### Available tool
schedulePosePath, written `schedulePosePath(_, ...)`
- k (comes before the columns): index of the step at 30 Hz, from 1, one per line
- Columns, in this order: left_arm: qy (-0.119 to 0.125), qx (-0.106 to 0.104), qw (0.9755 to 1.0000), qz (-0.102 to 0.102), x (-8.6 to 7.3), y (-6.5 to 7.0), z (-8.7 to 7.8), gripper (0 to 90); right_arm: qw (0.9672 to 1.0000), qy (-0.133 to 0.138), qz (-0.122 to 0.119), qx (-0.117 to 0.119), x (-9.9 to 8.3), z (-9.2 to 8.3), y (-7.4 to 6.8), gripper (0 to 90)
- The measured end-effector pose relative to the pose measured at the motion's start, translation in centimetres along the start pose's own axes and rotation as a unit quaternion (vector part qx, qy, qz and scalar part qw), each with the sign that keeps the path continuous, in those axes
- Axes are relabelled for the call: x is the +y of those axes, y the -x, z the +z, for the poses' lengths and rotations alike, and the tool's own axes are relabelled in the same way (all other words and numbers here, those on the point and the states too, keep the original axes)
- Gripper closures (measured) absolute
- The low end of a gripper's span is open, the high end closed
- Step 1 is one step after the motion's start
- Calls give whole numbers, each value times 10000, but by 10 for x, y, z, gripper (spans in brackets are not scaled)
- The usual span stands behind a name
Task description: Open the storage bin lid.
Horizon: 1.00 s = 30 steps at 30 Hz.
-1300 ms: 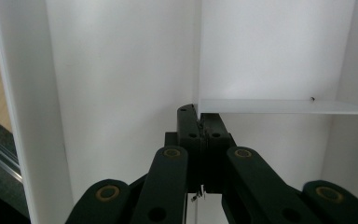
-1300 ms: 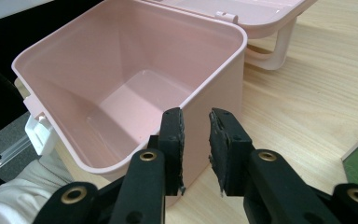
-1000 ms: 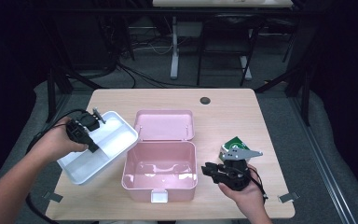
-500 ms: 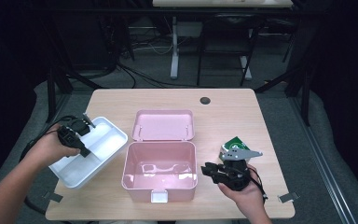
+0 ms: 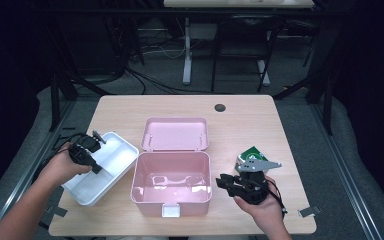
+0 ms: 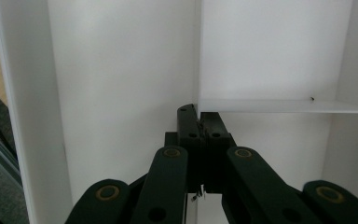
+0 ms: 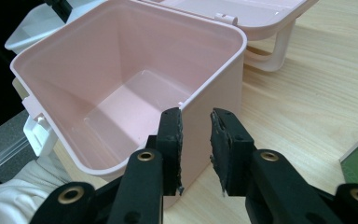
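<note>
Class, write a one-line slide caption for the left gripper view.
Left tool shut on the thin divider wall of the white plastic compartment tray.

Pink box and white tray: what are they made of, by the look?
Pink box: seemingly moulded plastic, glossy; light glares off its floor, corners rounded. White tray: probably plastic too, smooth and thin-walled, with a thin divider. Neither is certain.
</note>
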<state>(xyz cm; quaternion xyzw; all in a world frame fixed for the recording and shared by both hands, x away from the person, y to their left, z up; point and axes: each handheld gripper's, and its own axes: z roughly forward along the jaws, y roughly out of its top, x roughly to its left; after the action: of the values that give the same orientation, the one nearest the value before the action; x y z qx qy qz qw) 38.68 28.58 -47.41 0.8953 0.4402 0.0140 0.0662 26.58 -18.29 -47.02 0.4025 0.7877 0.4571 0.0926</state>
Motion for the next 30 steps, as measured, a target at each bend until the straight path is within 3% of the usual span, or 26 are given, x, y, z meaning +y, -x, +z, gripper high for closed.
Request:
schedulePosePath(14, -134, -107, 9998, -64, 0, 0, 40, 891, 10000, 9, 3, -23, 0, 0, 1, 712)
schedulePosePath(17, -171, -32, 9998, -73, -1, 0, 49, 891, 10000, 15, 12, -35, 0, 0, 0, 701)
schedulePosePath(22, -140, -211, 9995, -185, -2, -3, 60, 891, 10000, 34, 5, -13, 0, 0, 1, 660)
schedulePosePath(26, -139, -81, 9997, -159, -3, -3, 66, 891, 9999, -21, -78, -93, 0, 0, 2, 631)
schedulePosePath(30, -128, -93, 9998, -150, -4, -5, 69, 885, 9999, -43, -95, -87, 1, -1, 4, 617)
